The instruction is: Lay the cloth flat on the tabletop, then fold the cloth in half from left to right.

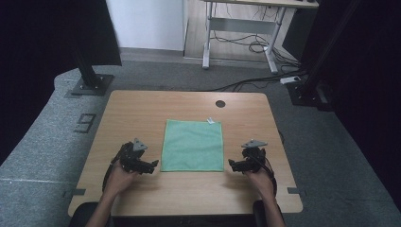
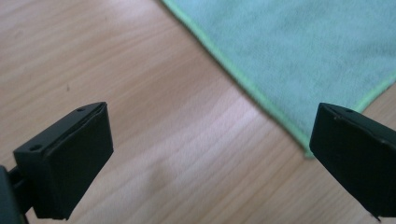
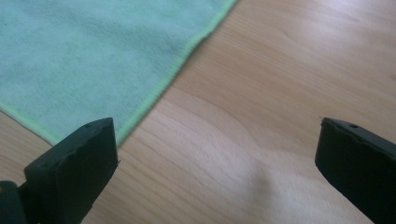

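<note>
— One green cloth (image 1: pixel 193 145) lies flat at the table's (image 1: pixel 142 101) middle; which gripper is nearer?

— Neither: left gripper (image 1: pixel 152 166) and right gripper (image 1: pixel 232 164) flank its near corners, just outside, jaws wide apart, empty, pointing inward, hands low over the wood.

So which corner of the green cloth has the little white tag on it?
The far right corner of the green cloth, in the high view. The white tag pokes out there toward the table's round hole; the other three corners are bare.
</note>
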